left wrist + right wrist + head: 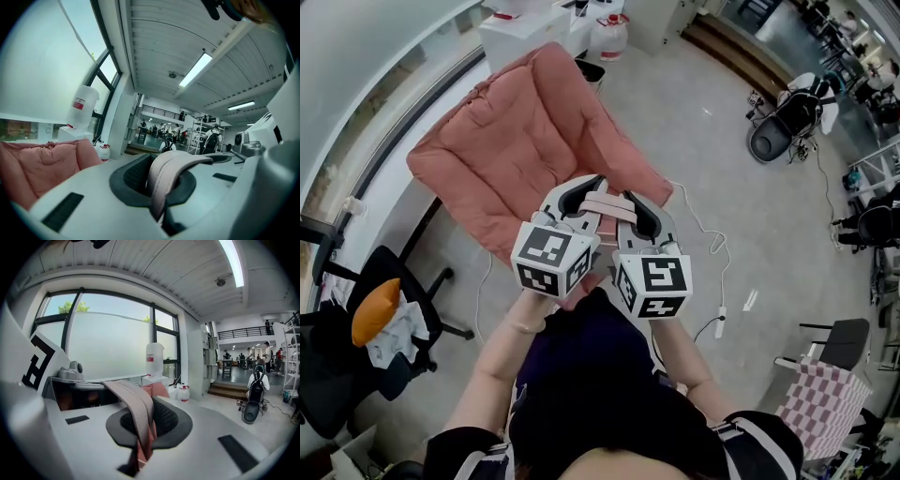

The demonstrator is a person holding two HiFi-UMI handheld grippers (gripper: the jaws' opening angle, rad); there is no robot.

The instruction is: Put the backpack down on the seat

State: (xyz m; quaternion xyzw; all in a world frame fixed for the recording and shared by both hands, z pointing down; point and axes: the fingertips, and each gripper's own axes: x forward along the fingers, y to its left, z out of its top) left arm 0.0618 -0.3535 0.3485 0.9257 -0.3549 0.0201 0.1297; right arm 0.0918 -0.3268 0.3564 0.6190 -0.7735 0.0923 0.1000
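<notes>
both grippers clamped on the pink strap, short of the seat

the left gripper (158,183) is pressed shut on a pink backpack strap (171,164), which folds over the dark pads and drops into the slot between them. the right gripper (139,430) pinches the same strap (133,401) in the same way, the webbing draped across its pads and hanging through.

in the head view the left gripper (575,194) and the right gripper (639,208) sit side by side, close together, with the strap (605,203) bridging the gap between them. the rest of the backpack is hidden beneath the grippers and their marker cubes.

just past the jaws lies the seat (520,141), a padded pink cushion with stitched channels, its near corner right behind the grippers. beyond its far end stands a white water jug (607,36) by the window. a black office chair (389,281) carrying an orange cushion (375,311) stands to the left, and a white cable (712,246) trails across the floor to the right.
</notes>
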